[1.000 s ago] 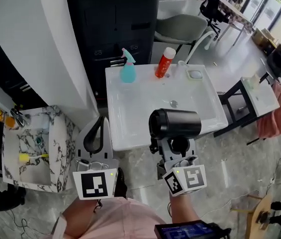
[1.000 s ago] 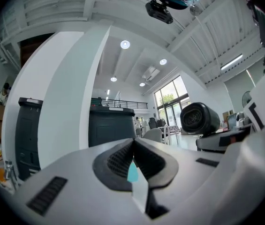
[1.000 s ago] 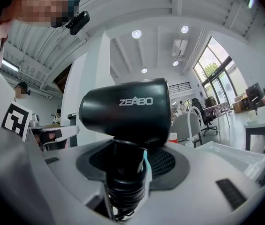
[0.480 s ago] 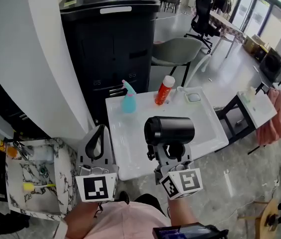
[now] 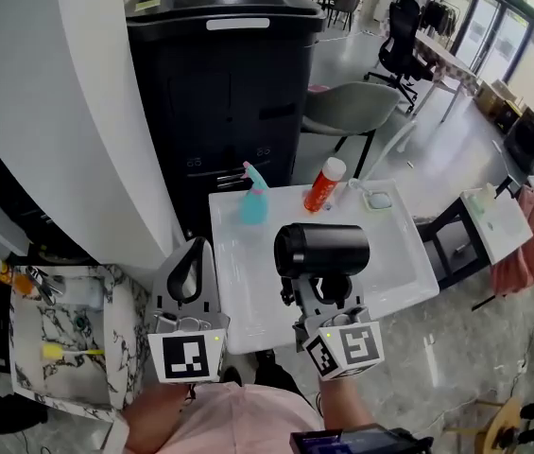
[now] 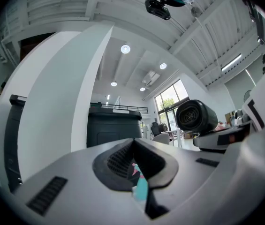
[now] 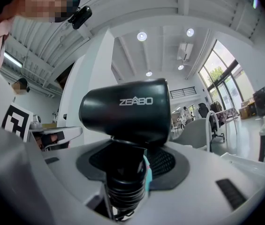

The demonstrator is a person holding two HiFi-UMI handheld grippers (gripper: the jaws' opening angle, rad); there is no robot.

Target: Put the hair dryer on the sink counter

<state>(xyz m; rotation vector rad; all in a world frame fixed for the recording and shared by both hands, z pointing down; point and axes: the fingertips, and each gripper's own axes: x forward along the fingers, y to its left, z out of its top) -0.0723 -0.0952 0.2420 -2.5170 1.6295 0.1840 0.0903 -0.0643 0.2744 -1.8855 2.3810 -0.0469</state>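
Observation:
A black hair dryer (image 5: 323, 250) hangs over the front part of the white sink counter (image 5: 248, 296), barrel level and pointing left. My right gripper (image 5: 328, 289) is shut on its handle from below; in the right gripper view the ribbed handle (image 7: 125, 177) is clamped between the jaws under the barrel (image 7: 127, 111). My left gripper (image 5: 189, 261) is shut on nothing, held beside the sink's left front corner. In the left gripper view its tips (image 6: 134, 146) meet, and the dryer (image 6: 195, 117) shows at the right.
At the sink's back edge stand a teal spray bottle (image 5: 254, 197), an orange bottle (image 5: 324, 185) and a soap dish (image 5: 377, 199). A black cabinet (image 5: 219, 93) rises behind, a white pillar (image 5: 87, 112) to the left. A marble basin (image 5: 115, 348) lies lower left, a grey chair (image 5: 352, 107) behind.
The head view has tilted up, showing more of the black cabinet, and the sink sits smaller and lower. The right gripper's hold on the dryer is unchanged. The left gripper stays shut.

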